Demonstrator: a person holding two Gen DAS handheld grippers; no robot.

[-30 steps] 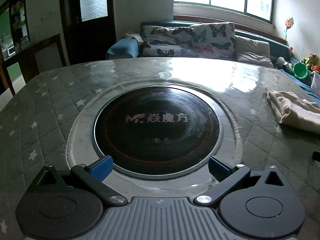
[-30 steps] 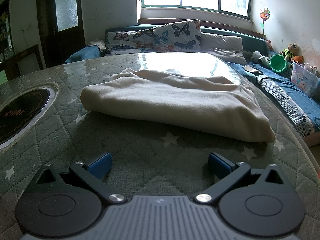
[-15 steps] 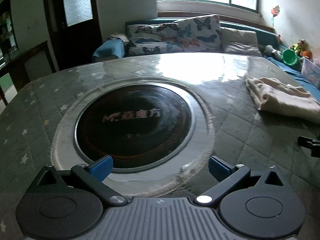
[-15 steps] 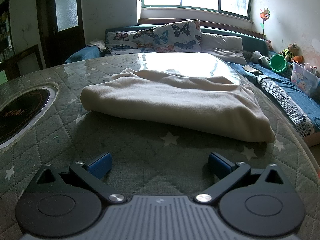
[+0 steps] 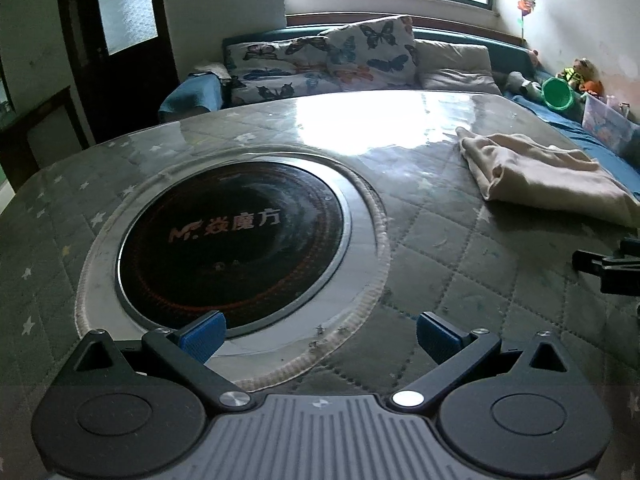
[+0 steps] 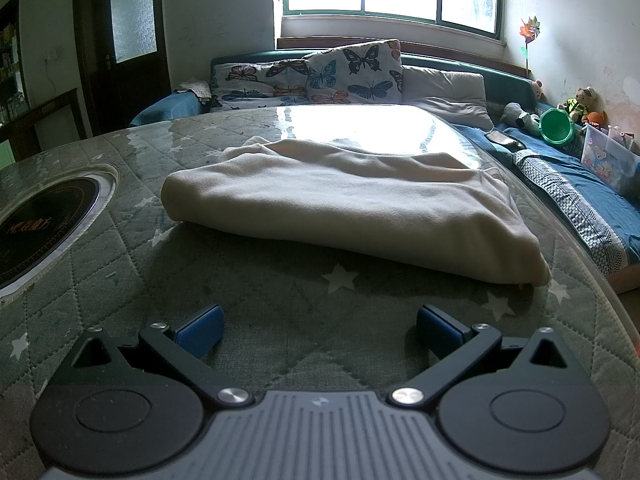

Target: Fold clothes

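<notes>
A cream garment (image 6: 348, 196) lies folded in a flat bundle on the quilted star-pattern table cover (image 6: 280, 296). My right gripper (image 6: 320, 330) is open and empty, low over the cover just in front of the bundle. In the left wrist view the same garment (image 5: 548, 176) lies at the far right. My left gripper (image 5: 320, 334) is open and empty over the near rim of the round black cooktop (image 5: 236, 236). Part of the right gripper (image 5: 612, 268) shows at the right edge of the left wrist view.
The cooktop (image 6: 36, 220) is set into the table left of the garment. Behind the table stands a sofa with butterfly cushions (image 6: 320, 76). A blue bed with toys and a green bucket (image 6: 558, 126) lies to the right, past the table's curved edge.
My left gripper has swung to the right, so the cooktop slid left in its view and the garment and right gripper came further into it. The right gripper has stayed still.
</notes>
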